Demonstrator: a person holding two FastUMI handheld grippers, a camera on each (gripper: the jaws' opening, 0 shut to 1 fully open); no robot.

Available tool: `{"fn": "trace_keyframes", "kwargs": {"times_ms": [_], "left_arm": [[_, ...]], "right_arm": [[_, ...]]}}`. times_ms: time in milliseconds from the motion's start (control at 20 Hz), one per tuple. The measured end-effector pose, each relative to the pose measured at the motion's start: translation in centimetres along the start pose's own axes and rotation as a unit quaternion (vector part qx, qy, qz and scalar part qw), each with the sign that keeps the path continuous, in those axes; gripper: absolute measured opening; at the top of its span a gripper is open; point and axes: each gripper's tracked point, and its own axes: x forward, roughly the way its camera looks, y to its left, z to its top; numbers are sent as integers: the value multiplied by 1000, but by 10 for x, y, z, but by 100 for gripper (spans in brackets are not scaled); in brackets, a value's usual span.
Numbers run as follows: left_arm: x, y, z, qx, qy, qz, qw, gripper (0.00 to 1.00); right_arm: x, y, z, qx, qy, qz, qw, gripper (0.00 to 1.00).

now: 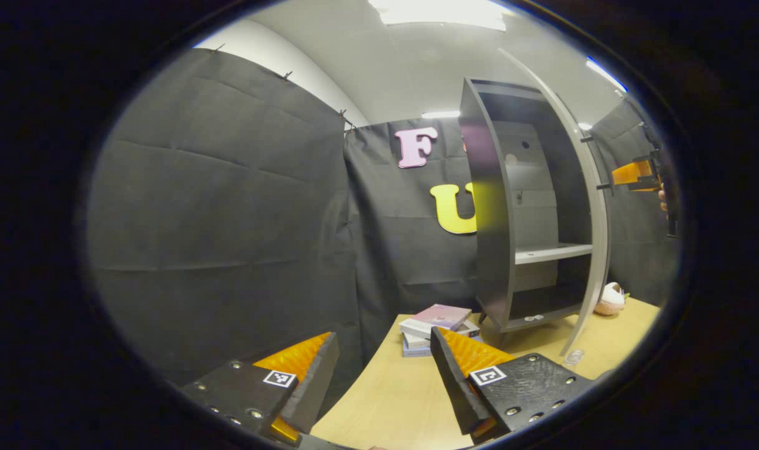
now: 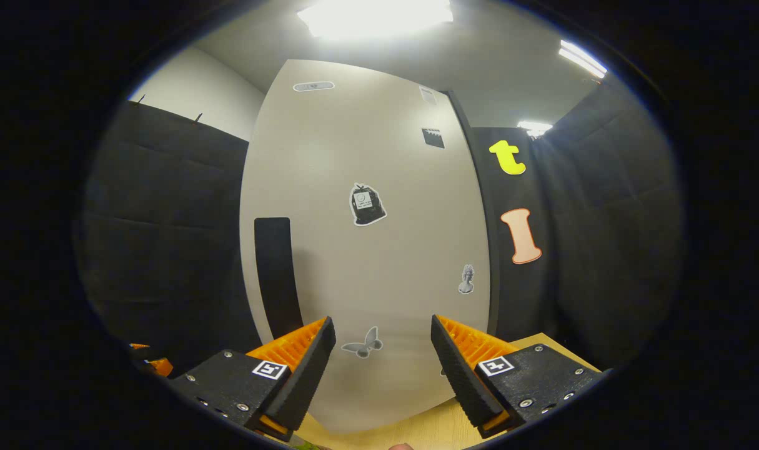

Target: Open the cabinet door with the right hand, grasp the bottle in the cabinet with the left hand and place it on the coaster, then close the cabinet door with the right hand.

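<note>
Both tools [image 1: 384, 375] [image 2: 383, 369] level, spread, cabinet door [image 2: 367, 250] swung open

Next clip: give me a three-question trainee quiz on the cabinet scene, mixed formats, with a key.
1. True or false: the dark grey cabinet with the pale door stands open in the left gripper view.
2. Multiple choice: what lies on the light wooden table just left of the cabinet's foot? A) a stack of flat boxes B) a metal kettle C) a folded towel
3. Fill in: in the right gripper view, the right gripper faces the door's outer side, where a long black ____ stands upright near the door's left edge.

Key: 1 true; 2 A; 3 handle
</note>
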Motion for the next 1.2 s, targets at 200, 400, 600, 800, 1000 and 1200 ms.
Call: {"fn": "trace_keyframes", "kwargs": {"times_ms": [200,400,600,800,1000,1200], "left_arm": [[2,1,1,-10,-3,0,1000,89],[0,-5,10,-23,-5,-13,1000,85],[6,-32,31,-21,-20,-21,999,89],[11,-75,47,-23,-32,-37,999,89],[1,-112,64,-22,-36,-49,998,89],[-6,-148,77,-20,-40,-60,997,89]], "right_arm": [[-2,2,-9,-8,11,-4,1000,95],[-15,-13,-13,-23,16,-26,999,95],[-32,-35,-19,-29,21,-28,999,95],[-52,-64,-20,-32,18,-36,999,95],[-63,-94,-16,-26,15,-41,999,95],[-78,-124,-12,-24,11,-50,998,95]]}}
